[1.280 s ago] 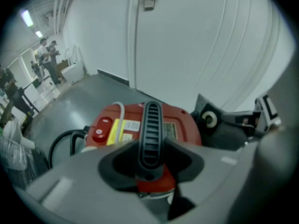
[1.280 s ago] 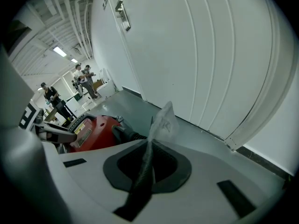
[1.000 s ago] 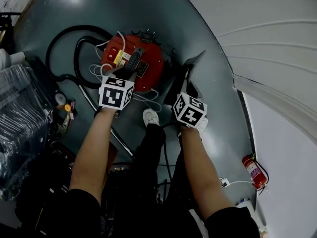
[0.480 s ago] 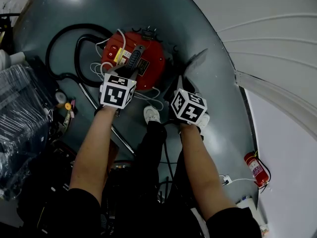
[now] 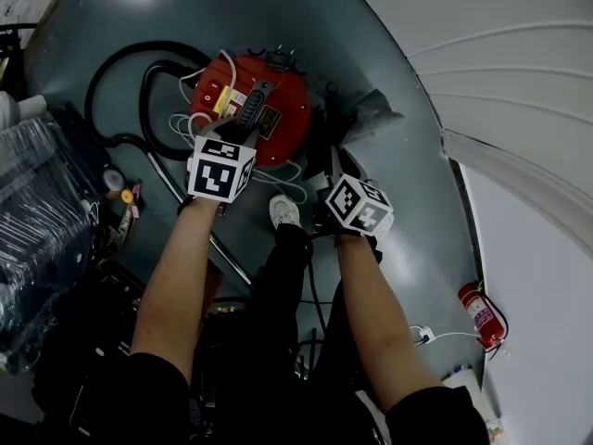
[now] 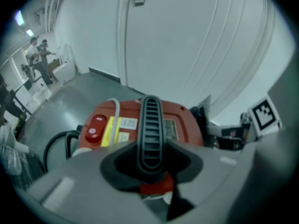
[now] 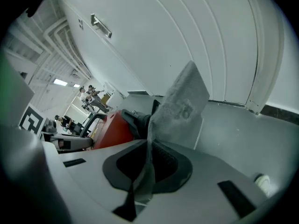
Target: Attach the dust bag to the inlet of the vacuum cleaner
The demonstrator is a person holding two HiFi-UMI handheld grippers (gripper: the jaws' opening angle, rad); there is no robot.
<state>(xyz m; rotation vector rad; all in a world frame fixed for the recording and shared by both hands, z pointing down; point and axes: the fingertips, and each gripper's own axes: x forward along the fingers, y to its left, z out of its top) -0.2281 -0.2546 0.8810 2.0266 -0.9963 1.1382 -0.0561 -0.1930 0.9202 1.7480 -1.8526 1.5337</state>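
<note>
1. There is one red round vacuum cleaner [image 5: 278,119], one grey fabric dust bag [image 7: 182,101], one looped black hose [image 5: 144,109] and one red fire extinguisher [image 5: 477,311]. There are two grippers.
2. The vacuum cleaner stands on the grey floor [image 5: 139,7], near the far edge where the floor meets the curved white wall [image 5: 519,26]. The hose lies at the floor's left side. The extinguisher is at its near right edge.
3. The dust bag stands upright, just beside the vacuum cleaner's right side and near its black inlet stub [image 7: 136,120]. No view shows whether bag and inlet touch.
4. Only one white shoe [image 5: 283,213] shows clearly, because the right marker cube covers the spot beside it. The people far off in both gripper views are too small to count.
5. The left gripper [image 6: 150,169] points steeply down. Its jaws have just been closing and now pinch the vacuum cleaner's black ribbed handle [image 6: 152,129].
6. The right gripper [image 7: 142,176] slants down, and its jaws are pressed together on the dust bag's lower edge.
7. The bare left forearm [image 5: 171,276] and right forearm [image 5: 371,313] reach forward and down, side by side.
</note>
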